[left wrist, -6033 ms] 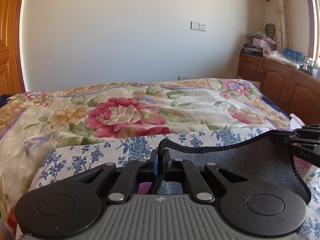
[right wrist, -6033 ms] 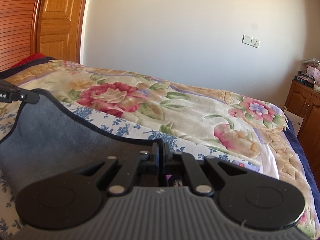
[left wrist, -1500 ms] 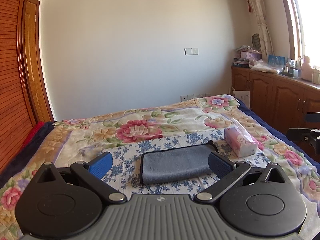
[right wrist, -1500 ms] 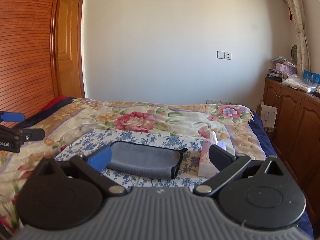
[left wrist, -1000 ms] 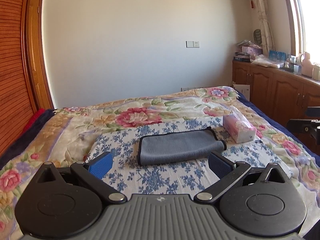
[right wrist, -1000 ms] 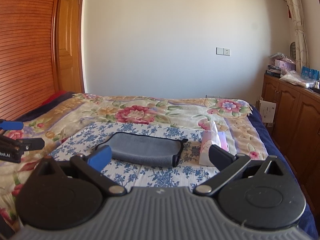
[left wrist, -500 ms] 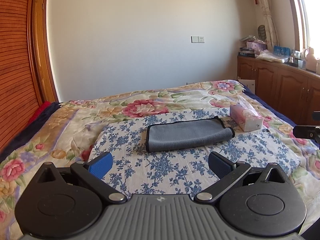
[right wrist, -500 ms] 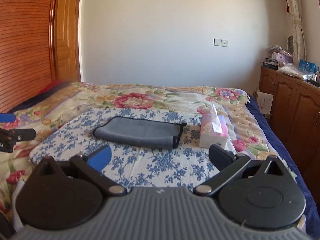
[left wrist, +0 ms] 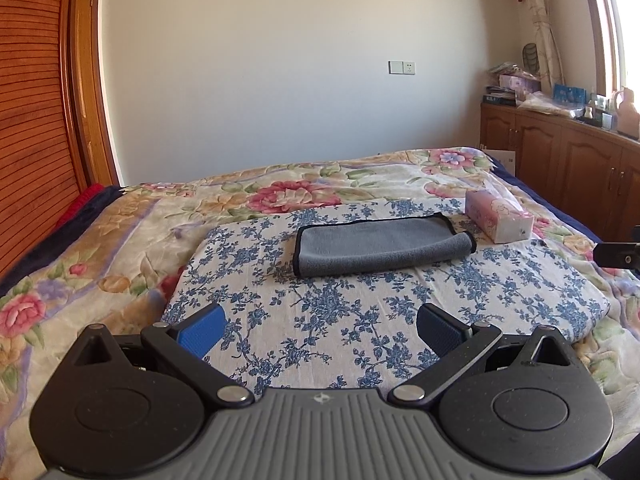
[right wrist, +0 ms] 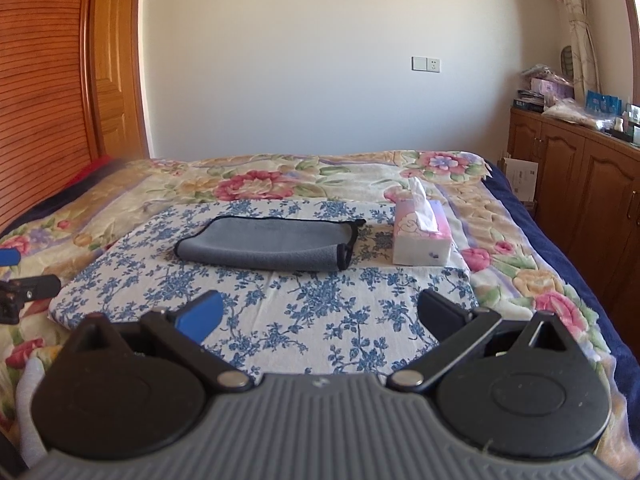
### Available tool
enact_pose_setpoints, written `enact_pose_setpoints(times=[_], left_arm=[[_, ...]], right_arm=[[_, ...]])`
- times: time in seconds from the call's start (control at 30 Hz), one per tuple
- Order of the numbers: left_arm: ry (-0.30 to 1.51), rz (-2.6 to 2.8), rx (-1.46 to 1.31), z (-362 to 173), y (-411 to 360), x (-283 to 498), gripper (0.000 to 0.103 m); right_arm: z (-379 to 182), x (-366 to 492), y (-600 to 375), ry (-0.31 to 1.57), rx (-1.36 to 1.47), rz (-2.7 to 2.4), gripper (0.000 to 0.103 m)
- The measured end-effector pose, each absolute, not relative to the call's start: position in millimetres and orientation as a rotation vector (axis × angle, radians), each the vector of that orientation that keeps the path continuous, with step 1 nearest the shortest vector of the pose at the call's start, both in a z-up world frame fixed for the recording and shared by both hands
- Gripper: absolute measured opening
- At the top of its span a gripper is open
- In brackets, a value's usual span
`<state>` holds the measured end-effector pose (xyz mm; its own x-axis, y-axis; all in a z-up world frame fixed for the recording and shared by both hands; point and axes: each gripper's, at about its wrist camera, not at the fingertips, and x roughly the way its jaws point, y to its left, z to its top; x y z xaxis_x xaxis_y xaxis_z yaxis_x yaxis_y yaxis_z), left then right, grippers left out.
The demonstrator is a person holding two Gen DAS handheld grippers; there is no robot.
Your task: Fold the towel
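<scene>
A grey towel (left wrist: 380, 248) with a dark edge lies folded into a long strip on a blue-flowered white cloth (left wrist: 360, 320) on the bed. It also shows in the right wrist view (right wrist: 268, 246). My left gripper (left wrist: 320, 330) is open and empty, held back from the towel above the cloth's near edge. My right gripper (right wrist: 318, 312) is open and empty, also well short of the towel. The right gripper's tip shows at the right edge of the left wrist view (left wrist: 618, 254); the left gripper's tip shows at the left edge of the right wrist view (right wrist: 24, 286).
A pink tissue box (left wrist: 500, 220) stands on the cloth just right of the towel, also in the right wrist view (right wrist: 420, 236). A floral blanket (left wrist: 120, 232) covers the bed. Wooden cabinets (right wrist: 580, 184) line the right wall; a wooden door (right wrist: 112, 72) is at the left.
Six seconds ago both grippers were shut on the towel's edge. Now both are open and empty. Over the last second both have drawn back from the folded towel.
</scene>
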<state>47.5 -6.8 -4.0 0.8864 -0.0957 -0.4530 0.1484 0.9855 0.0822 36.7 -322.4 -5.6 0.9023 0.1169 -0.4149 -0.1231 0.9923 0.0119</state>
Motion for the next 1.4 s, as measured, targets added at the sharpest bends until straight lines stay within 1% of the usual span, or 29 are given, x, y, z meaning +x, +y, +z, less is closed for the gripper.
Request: enact_pose_setpoints(times=[0.4,1.03,1.4], left_arm=[[0.424,-0.069,0.155,-21,-6,44,0.103],[0.340,-0.043,0.132,-15,-3,37,0.103],[0.334,-0.012,0.103,-13,5,39,0.103]], right_arm=[[-8,33,-326,0.401,0.005,0.112,0.103],[-7,29,-323,0.350,-0.033,0.105,0.103],[-5,25,-326,0.308,-0.026,0.098,0.103]])
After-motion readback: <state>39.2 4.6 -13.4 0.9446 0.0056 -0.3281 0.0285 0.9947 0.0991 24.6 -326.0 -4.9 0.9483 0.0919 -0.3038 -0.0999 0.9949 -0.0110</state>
